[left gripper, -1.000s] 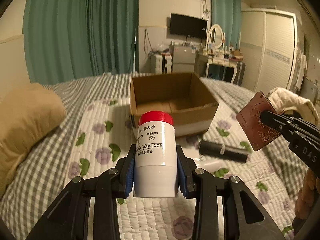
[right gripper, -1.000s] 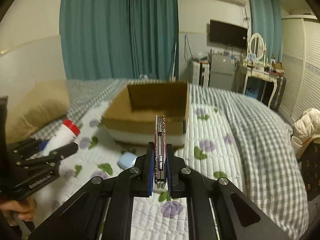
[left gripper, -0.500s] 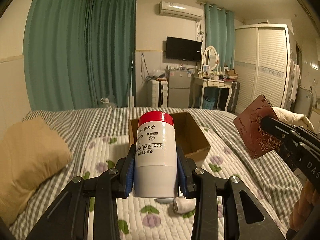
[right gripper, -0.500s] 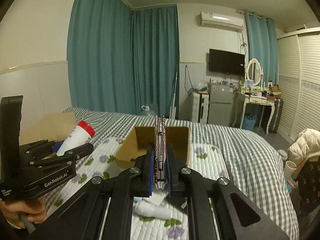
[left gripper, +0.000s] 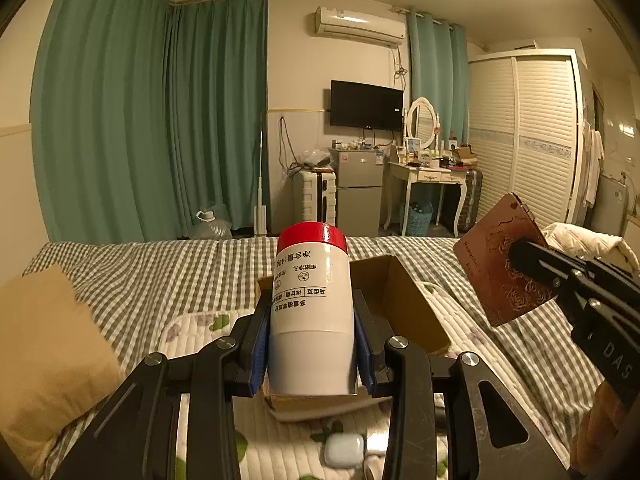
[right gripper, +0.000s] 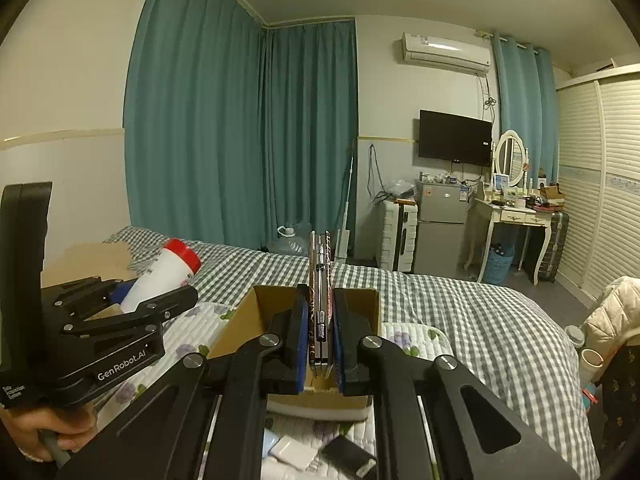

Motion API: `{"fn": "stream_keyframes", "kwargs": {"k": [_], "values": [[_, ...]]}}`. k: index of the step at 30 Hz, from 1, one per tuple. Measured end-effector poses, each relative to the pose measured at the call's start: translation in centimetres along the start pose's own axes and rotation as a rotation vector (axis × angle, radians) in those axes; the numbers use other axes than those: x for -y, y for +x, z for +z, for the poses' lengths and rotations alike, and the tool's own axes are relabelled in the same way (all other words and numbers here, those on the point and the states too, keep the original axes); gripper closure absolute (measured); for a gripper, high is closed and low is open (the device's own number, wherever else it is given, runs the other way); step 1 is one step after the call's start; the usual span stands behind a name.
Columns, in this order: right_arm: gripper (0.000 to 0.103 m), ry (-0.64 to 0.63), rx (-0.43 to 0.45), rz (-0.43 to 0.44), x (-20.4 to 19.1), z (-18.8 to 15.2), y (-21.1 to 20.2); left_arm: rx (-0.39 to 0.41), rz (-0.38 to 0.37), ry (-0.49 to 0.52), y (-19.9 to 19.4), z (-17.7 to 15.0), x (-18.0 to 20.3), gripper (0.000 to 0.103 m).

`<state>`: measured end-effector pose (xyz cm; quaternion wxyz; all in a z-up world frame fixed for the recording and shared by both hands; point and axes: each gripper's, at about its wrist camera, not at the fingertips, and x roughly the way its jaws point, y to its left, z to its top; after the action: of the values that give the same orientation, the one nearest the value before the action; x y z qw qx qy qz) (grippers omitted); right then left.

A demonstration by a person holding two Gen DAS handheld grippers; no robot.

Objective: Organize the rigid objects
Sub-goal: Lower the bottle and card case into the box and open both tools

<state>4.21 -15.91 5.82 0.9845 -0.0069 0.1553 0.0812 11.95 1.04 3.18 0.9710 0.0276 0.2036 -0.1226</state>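
My left gripper [left gripper: 311,344] is shut on a white bottle with a red cap [left gripper: 310,300], held upright above the bed. The same bottle [right gripper: 162,276] shows at the left of the right wrist view. My right gripper [right gripper: 320,328] is shut on a thin brown patterned case [right gripper: 320,300], seen edge-on; its flat face [left gripper: 504,268] shows at the right of the left wrist view. An open cardboard box [left gripper: 404,300] sits on the quilt just beyond and below both grippers; the same box [right gripper: 260,312] lies behind my right fingers.
A tan pillow [left gripper: 48,352] lies at the left. A white earbud case [left gripper: 344,450] and other small white and black items [right gripper: 348,458] lie on the flowered quilt in front of the box. The checked bed [right gripper: 460,320] extends right; a jacket [right gripper: 616,312] hangs beyond it.
Both grippers have risen with their loads and tipped upward, so the box and quilt have dropped lower in both views and more of the room shows.
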Motion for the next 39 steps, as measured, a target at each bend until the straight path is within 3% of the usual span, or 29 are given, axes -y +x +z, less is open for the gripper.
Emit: {"fn": "stream_keyframes", "kwargs": {"k": [18,27,32,39], "values": [[0.094,-0.001,-0.196,0.028,3.0,-4.0,13.6,-0.198,-0.027,-0.014,14.7,-2.1,-0.6,0.067],[0.094,-0.028,-0.314,0.018,4.0,-6.2,18.8,-0.351,-0.058,0.001,20.3,-4.6,-0.4,0.067],[0.094,-0.037,-0.392,-0.008,3.8,-7.5,21.0,-0.371,-0.057,-0.003,20.7,-4.8,-0.7,0.066],[0.094,-0.027,-0.396,-0.011,3.8,-7.8,20.8,-0.392,-0.054,0.006,20.8,-4.8,-0.5,0.063]]}}
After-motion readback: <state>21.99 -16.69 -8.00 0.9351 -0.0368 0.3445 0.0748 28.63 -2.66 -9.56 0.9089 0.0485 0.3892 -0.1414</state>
